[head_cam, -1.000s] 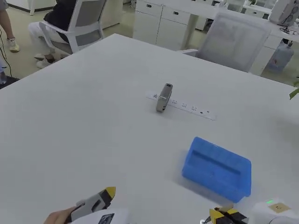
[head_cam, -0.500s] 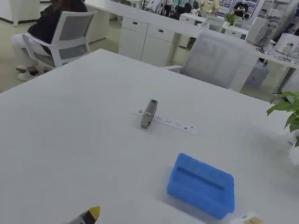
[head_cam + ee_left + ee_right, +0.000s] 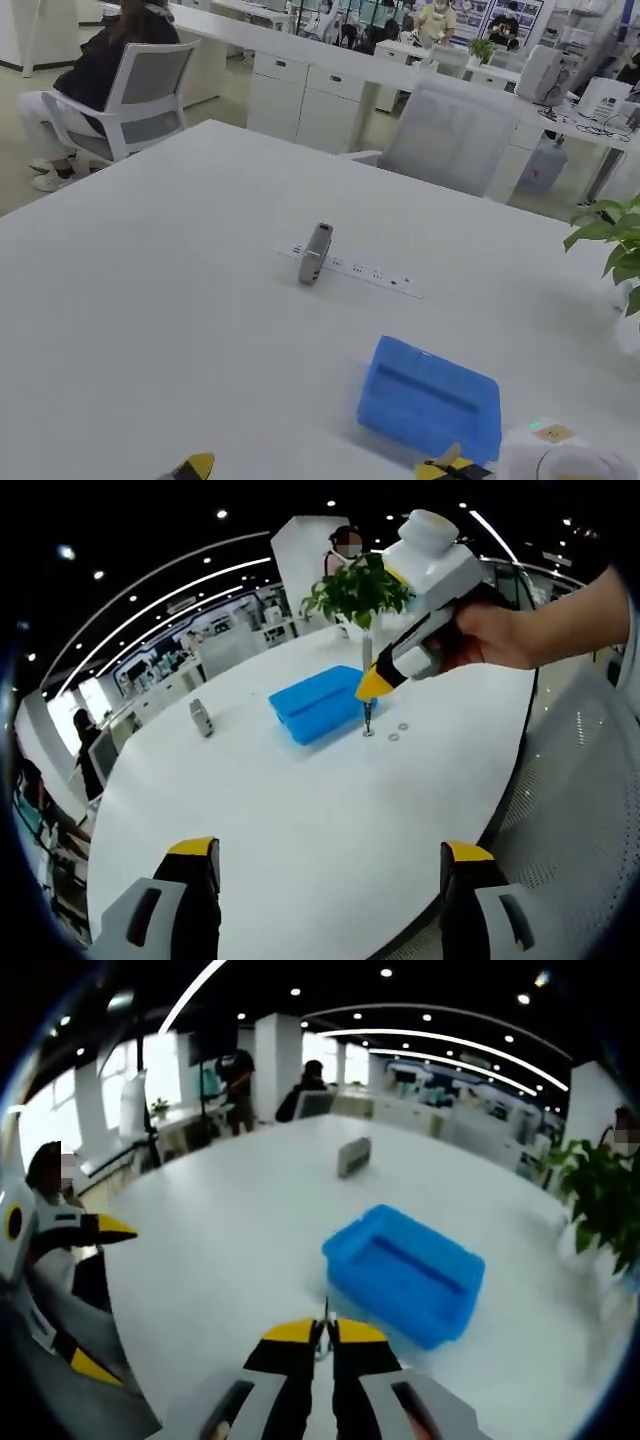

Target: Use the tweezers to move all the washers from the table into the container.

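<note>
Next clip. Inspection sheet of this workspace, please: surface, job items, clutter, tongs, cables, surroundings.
Surface: white table.
Job's things: blue container, open top; washers on the table beside it; tweezers tip close by them.
Clutter: grey device at the end of a socket strip.
Tongs: left tongs open, holding nothing; right tongs shut on the tweezers.
Cables: nothing seen.
Surroundings: plant, office chair, a seated person.

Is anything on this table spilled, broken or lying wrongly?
Nothing stands out. The blue container sits upright on the table, and the washers lie loose beside it, near the tweezers.
</note>
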The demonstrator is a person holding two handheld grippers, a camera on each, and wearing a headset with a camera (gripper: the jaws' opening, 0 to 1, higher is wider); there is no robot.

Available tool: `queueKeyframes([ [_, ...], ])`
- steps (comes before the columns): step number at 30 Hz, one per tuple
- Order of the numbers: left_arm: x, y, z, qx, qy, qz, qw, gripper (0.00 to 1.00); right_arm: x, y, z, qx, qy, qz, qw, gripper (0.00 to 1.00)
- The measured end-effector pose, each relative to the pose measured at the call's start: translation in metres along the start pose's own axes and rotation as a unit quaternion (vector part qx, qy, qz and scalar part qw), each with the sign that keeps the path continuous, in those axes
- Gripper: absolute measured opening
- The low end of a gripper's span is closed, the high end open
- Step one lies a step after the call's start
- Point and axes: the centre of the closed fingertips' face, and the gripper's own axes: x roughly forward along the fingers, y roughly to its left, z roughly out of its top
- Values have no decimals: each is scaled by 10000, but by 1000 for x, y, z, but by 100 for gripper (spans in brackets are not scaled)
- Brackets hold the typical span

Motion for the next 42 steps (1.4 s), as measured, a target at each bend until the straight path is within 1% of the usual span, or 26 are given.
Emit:
queueKeyframes([
  [3,0,1,0,-12,-23,41,10000,92,-7,-4,14,119,-202,36,9997,2],
  [5,2,1,-3,56,31,71,10000,92,-11,-7,23,138,-296,36,9995,2],
  [6,1,0,-2,118,66,95,9999,92,-14,-9,29,163,-364,29,9992,2],
  [8,0,0,-1,203,58,131,9997,91,-16,-13,37,209,-457,17,9987,2],
  [11,1,0,-2,210,81,117,9997,91,-18,-18,48,262,-585,-8,9979,2],
  [14,0,2,-1,86,56,117,9999,91,-18,-23,57,251,-653,-30,9975,2],
  [17,1,3,-2,24,59,121,9999,91,-16,-31,64,189,-712,-93,9972,2],
  [22,1,3,-2,-20,67,112,9999,91,-5,-41,71,88,-691,-152,9975,2],
  [24,1,3,-3,-23,81,112,9999,91,0,-43,72,43,-661,-182,9976,2],
  [25,1,4,-3,-22,82,119,9999,91,4,-50,72,36,-622,-198,9979,2],
  [26,1,4,-3,-22,77,121,9999,91,7,-52,72,31,-579,-211,9981,2],
  [28,1,3,-3,-32,90,101,9999,91,13,-56,72,19,-566,-231,9981,2],
  [30,1,3,-4,-9,102,107,9999,91,19,-58,69,-8,-492,-267,9984,2],
  [32,1,2,-5,10,125,104,9999,91,24,-63,65,-24,-391,-288,9988,2],
  [36,2,2,-6,30,161,101,9998,91,40,-75,54,-73,-218,-345,9991,2],
  [39,2,2,-7,42,185,110,9998,91,48,-79,46,-47,-85,-362,9993,2],
  [42,2,3,-7,51,199,126,9997,90,54,-81,42,-11,-69,-333,9994,2],
])
